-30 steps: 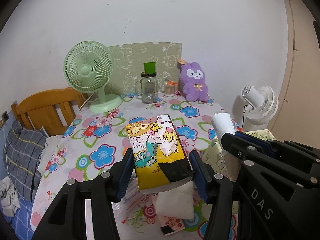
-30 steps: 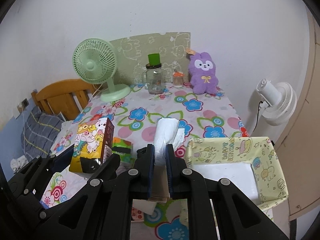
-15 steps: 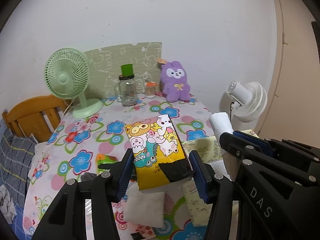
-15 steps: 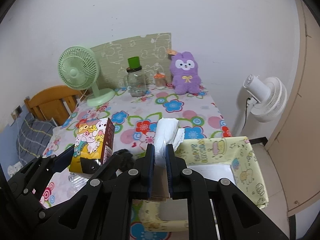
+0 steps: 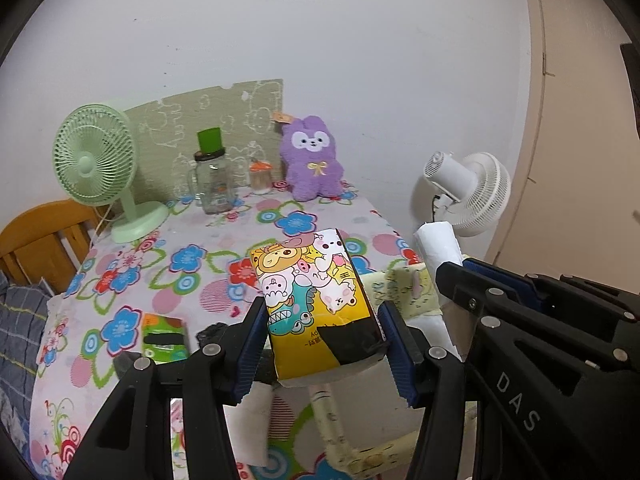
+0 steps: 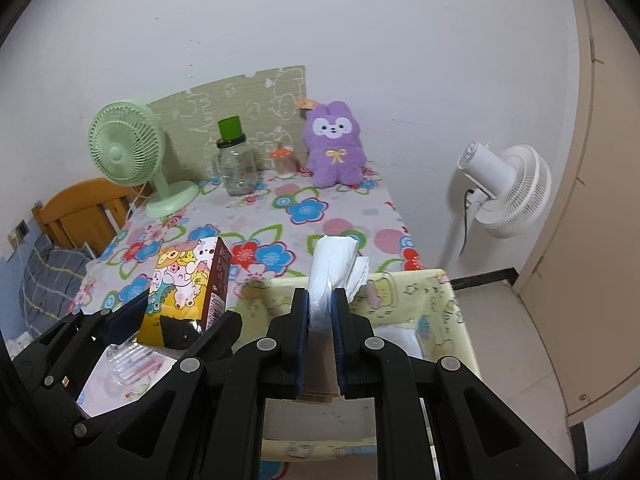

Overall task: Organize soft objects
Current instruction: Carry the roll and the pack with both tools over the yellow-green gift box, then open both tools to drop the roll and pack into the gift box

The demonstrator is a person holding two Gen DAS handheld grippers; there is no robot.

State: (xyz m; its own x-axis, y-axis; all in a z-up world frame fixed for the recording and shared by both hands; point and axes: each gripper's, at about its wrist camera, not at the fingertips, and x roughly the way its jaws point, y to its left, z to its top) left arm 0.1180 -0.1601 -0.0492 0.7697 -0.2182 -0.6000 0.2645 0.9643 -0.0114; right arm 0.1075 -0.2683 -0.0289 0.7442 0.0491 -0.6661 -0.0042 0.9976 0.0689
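Both grippers have swung right toward the yellow fabric bin; right gripper, clamping the white tissue pack, is nearer than left gripper, gripping the cartoon-printed tissue pack

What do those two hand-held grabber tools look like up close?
Both are matte black angular plastic frames with silver rivets. The left gripper and right gripper each have two fingers lined with ribbed blue pads. White letters "DAS" mark the right one's side. No cables or sleeves visible.

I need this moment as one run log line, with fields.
left gripper: shut on cartoon tissue pack | right gripper: shut on white tissue pack | both held above yellow fabric bin
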